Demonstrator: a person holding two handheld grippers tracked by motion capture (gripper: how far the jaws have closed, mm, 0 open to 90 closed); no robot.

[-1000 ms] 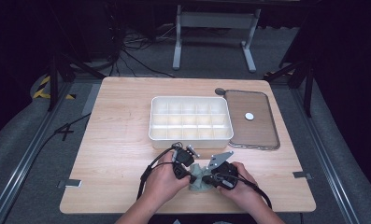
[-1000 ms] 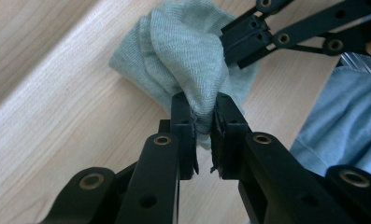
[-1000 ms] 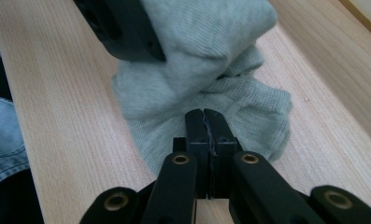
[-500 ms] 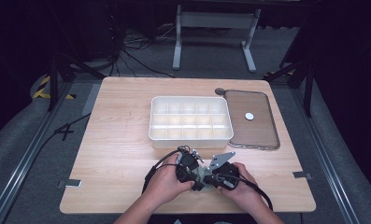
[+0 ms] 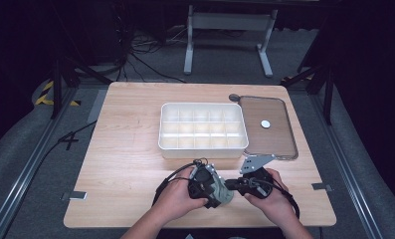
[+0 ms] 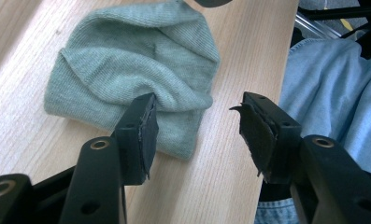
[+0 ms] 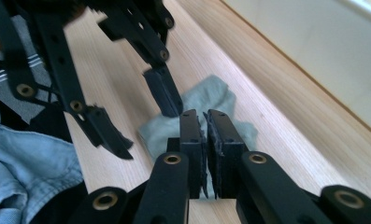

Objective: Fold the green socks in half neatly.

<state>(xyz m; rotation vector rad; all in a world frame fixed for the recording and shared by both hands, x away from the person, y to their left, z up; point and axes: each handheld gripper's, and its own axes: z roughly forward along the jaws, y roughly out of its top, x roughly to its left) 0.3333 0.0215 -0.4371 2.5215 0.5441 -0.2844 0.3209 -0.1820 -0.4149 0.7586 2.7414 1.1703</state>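
Left hand-held gripper (image 6: 195,133), jaws just opened, hangs empty over the green cloth (image 6: 131,79) we have at the bench's (image 5: 130,149) six-o'clock edge; right hand-held gripper (image 7: 205,140) looks nearly closed, empty. Soft, light, floppy: we'd pinch a folded edge.

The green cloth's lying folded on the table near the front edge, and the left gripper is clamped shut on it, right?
Not quite. The left gripper is open, its jaws having just been opening, spread above the folded green cloth with nothing between the pads, as the left gripper view shows. The cloth does lie on the table near the front edge.
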